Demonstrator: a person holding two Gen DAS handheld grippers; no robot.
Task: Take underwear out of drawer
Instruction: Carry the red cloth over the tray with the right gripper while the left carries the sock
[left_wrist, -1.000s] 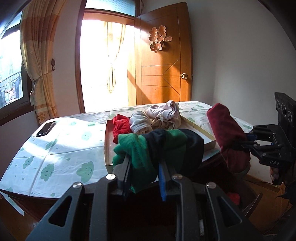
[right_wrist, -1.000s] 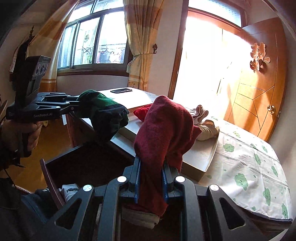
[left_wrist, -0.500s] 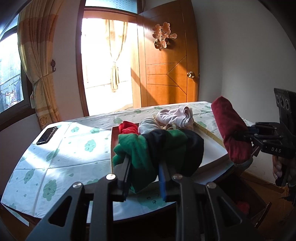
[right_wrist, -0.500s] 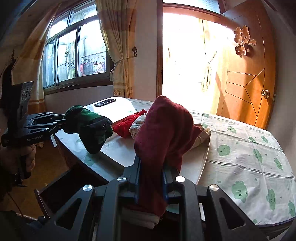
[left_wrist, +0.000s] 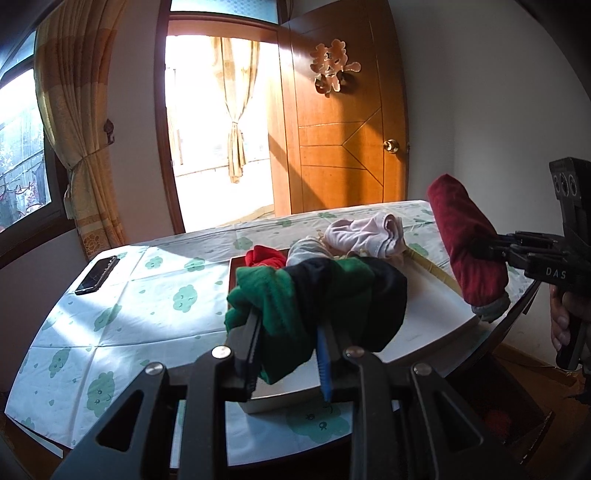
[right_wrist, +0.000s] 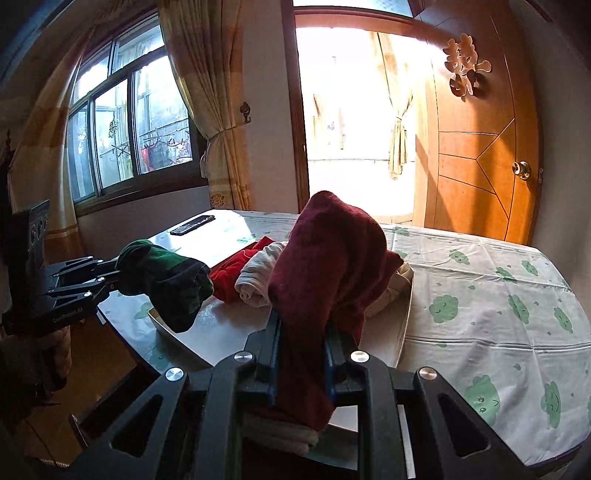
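A: What is nearest?

B: The left gripper (left_wrist: 288, 325) is clamped on green-and-black underwear (left_wrist: 317, 295); the bundle bulges past its fingertips, above the white tray (left_wrist: 424, 332).

A: And the other?

B: The right gripper (right_wrist: 301, 343) pinches dark red underwear (right_wrist: 328, 266), which stands up between its fingers.

A: Beyond them?

B: Red (left_wrist: 264, 256), grey and pink garments (left_wrist: 365, 234) lie in the tray on the desk (left_wrist: 155, 280); a phone (left_wrist: 96, 275) lies well apart.

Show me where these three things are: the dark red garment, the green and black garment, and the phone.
dark red garment (right_wrist: 325, 266): right wrist view, middle of the bundle.
green and black garment (left_wrist: 317, 291): left wrist view, its middle.
phone (left_wrist: 96, 275): left wrist view, its screen.
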